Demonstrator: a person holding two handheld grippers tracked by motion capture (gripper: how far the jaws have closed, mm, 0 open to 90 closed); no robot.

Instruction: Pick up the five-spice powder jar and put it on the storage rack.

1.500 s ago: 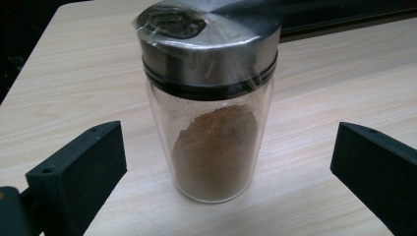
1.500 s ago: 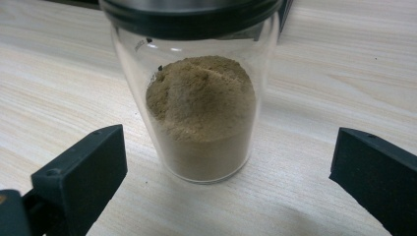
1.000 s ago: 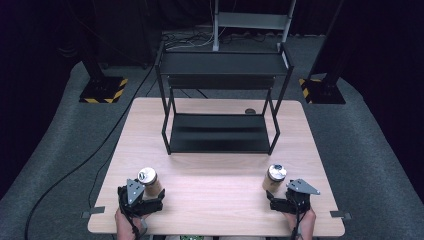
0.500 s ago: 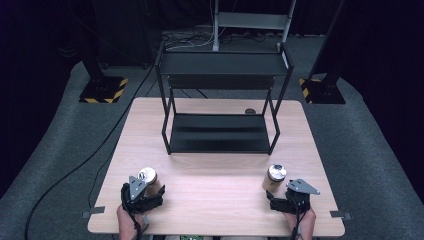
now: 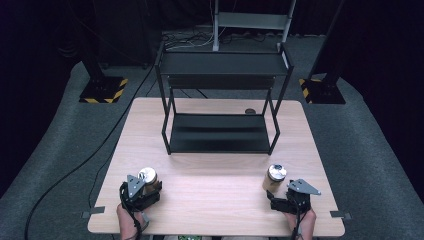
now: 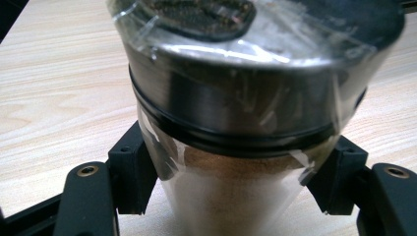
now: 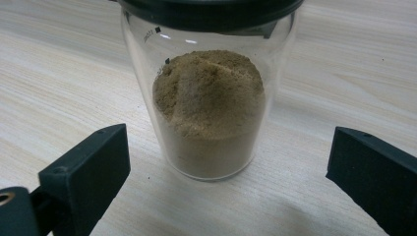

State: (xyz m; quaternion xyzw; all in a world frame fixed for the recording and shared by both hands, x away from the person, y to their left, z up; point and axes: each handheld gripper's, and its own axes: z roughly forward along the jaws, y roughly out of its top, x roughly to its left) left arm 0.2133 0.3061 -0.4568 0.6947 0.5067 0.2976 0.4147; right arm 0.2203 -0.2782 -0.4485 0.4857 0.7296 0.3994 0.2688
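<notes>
You had your left gripper (image 5: 148,186) low at the near left corner of the wooden table (image 5: 215,165), its jaws closed on the left spice jar (image 5: 147,177). In the left gripper view that jar (image 6: 236,147) filled the space between the 2 black jaws, both pads pressed against its clear glass below the metal cap, which was wrapped in clear film. Tan powder showed inside the glass.

Your right gripper (image 5: 275,197) sat at the near right corner, jaws spread apart. The right spice jar (image 5: 274,178) stood upright on the table just ahead of it. In the right gripper view this jar (image 7: 211,103) stood between the 2 jaws but ahead of their tips, with bare wood visible on both sides, so neither pad touched it. It held a heap of tan powder filling roughly the lower part of the glass, under a dark lid.

The 2 jars stood well apart, 1 at each side of the near edge. Behind them, at the middle and far half of the table, stood a black 2-tier metal shelf (image 5: 220,65), both tiers bare. A small round dark object (image 5: 250,111) lay on the table beside the shelf's far right leg.
</notes>
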